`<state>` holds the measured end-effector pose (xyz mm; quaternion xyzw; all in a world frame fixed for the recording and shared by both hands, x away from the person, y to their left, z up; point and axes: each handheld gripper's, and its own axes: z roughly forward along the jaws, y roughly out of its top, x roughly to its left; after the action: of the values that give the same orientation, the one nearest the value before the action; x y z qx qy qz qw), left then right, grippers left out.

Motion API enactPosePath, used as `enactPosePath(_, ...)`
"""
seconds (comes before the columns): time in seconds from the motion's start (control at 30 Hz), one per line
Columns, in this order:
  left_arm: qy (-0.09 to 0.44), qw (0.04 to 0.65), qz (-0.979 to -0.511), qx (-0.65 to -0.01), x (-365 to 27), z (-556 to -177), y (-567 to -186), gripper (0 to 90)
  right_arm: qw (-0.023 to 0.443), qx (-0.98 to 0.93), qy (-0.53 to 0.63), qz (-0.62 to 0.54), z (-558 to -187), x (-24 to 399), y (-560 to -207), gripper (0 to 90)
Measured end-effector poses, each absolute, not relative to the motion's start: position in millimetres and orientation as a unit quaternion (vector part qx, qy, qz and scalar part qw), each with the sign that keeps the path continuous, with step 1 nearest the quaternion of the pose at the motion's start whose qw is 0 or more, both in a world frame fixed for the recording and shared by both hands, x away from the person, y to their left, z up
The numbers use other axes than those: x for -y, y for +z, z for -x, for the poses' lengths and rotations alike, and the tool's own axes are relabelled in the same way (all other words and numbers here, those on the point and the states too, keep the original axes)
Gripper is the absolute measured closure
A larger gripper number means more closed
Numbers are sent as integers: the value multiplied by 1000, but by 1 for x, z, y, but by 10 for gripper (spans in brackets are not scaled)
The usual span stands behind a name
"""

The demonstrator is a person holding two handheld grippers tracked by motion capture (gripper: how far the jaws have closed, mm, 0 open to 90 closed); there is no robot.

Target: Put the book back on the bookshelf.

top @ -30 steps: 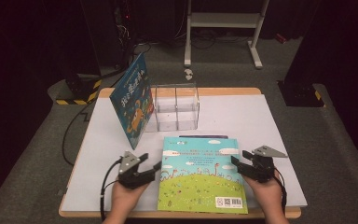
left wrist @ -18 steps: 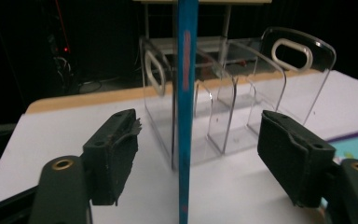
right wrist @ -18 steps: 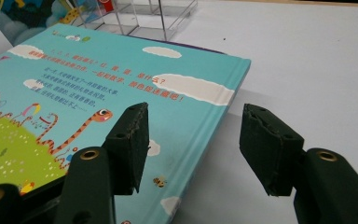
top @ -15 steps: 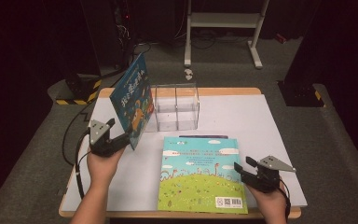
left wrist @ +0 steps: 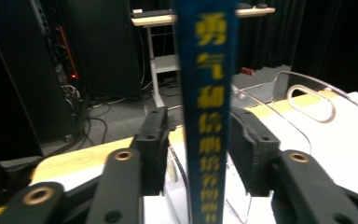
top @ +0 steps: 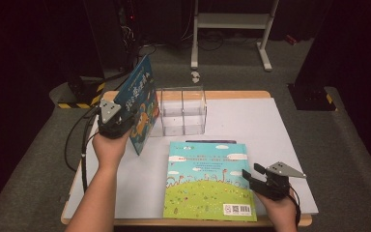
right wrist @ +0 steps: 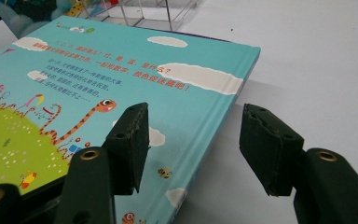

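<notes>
The upright blue book (top: pixel 139 104) stands at the upper left of the high view, leaning against the left side of the clear acrylic organiser (top: pixel 182 111). The left hand-held gripper (top: pixel 121 121) straddles its spine (left wrist: pixel 208 112); the jaws have just been closing, with the spine between them, and narrow gaps remain on both sides, so the book is not yet clamped. A second book (top: pixel 207 181) lies flat at lower centre on the white bench (top: pixel 270 135). The right hand-held gripper (top: pixel 251 178) sits at this book's right edge, jaws about half open, holding nothing, one over the cover (right wrist: pixel 121 93). Count: two books, one organiser, two grippers.
</notes>
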<state>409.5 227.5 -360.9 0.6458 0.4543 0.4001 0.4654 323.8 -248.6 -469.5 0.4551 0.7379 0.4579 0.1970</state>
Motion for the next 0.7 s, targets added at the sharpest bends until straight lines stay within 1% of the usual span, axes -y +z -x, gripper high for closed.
enactPosePath(0.07,417,453,-644,-454,-224,-409,-363,735,194,-737,460,-456,-324,250,-470,424)
enactPosePath(0.1,418,455,-646,-448,-224,-408,-363,770,193,-736,461,-457,-324,250,-470,424)
enactPosePath(0.13,422,454,-646,-447,-222,-408,-364,776,191,-736,461,-457,-324,250,-470,424)
enactPosePath(0.23,437,443,-642,-448,-216,-406,-364,783,188,-737,462,-457,-325,250,-471,424)
enactPosePath(0.37,451,434,-616,-478,-213,-405,-366,782,187,-738,463,-455,-324,249,-470,424)
enactPosePath(0.43,463,427,-608,-483,-210,-404,-367,778,186,-737,464,-455,-324,249,-470,424)
enactPosePath(0.6,471,414,-596,-502,-196,-404,-366,785,183,-738,466,-453,-325,249,-471,424)
enactPosePath(0.7,471,411,-591,-510,-194,-405,-365,787,181,-740,467,-450,-324,248,-470,424)
